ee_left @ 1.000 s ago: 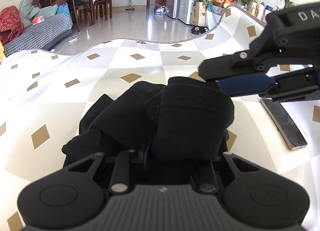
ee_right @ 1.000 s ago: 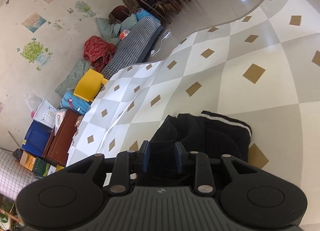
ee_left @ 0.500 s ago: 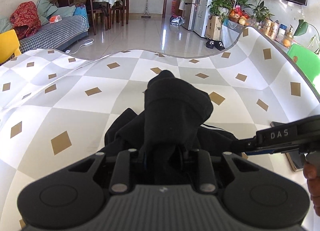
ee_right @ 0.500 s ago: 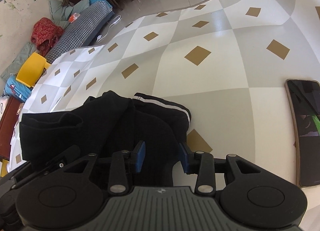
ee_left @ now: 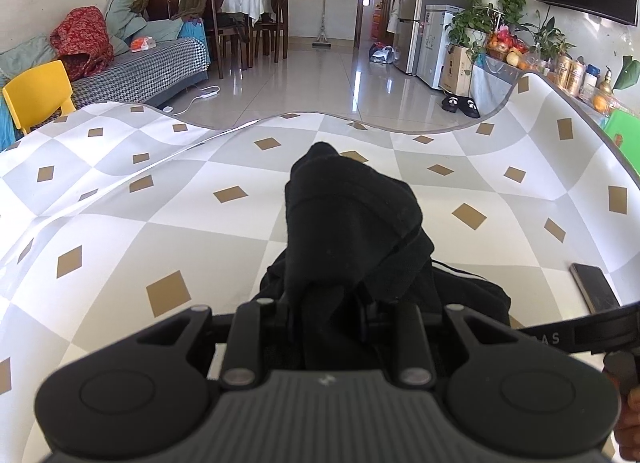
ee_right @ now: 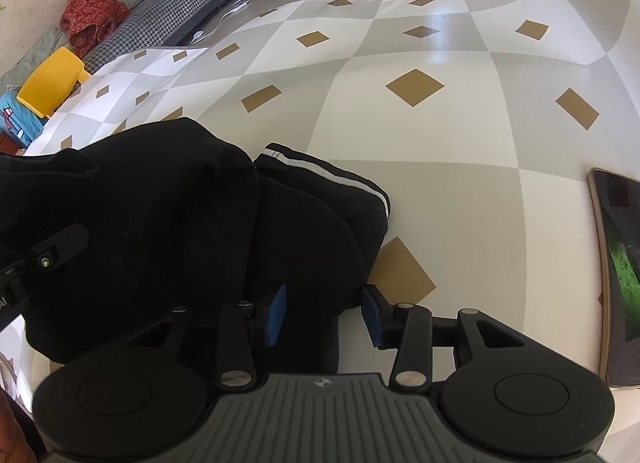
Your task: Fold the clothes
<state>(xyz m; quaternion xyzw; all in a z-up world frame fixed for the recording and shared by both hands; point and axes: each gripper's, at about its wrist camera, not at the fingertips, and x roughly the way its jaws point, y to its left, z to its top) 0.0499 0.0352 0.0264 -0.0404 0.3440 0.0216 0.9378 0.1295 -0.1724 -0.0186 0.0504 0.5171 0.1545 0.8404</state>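
Observation:
A black garment (ee_right: 304, 231) with white stripes on one hem (ee_right: 328, 175) lies bunched on the checked tablecloth (ee_right: 420, 143). My left gripper (ee_left: 330, 303) is shut on a fold of this black garment (ee_left: 352, 223) and holds it up in a hump above the rest. One of its fingers (ee_right: 52, 251) shows at the left edge of the right wrist view. My right gripper (ee_right: 324, 315) points down at the pile's near edge. Its jaws are opening, with cloth lying between the blue pads (ee_right: 276, 315) and the right pad clear of it.
A phone (ee_right: 616, 275) lies flat on the table to the right of the garment, and shows as the phone (ee_left: 596, 293) in the left wrist view. A yellow chair (ee_left: 38, 95) and a sofa (ee_left: 140, 71) stand beyond the table's far left edge. A hand (ee_left: 628, 423) holds the right gripper.
My right gripper sank onto the pile and its pads spread apart. My left gripper rose with its fold, which now stands higher over the table.

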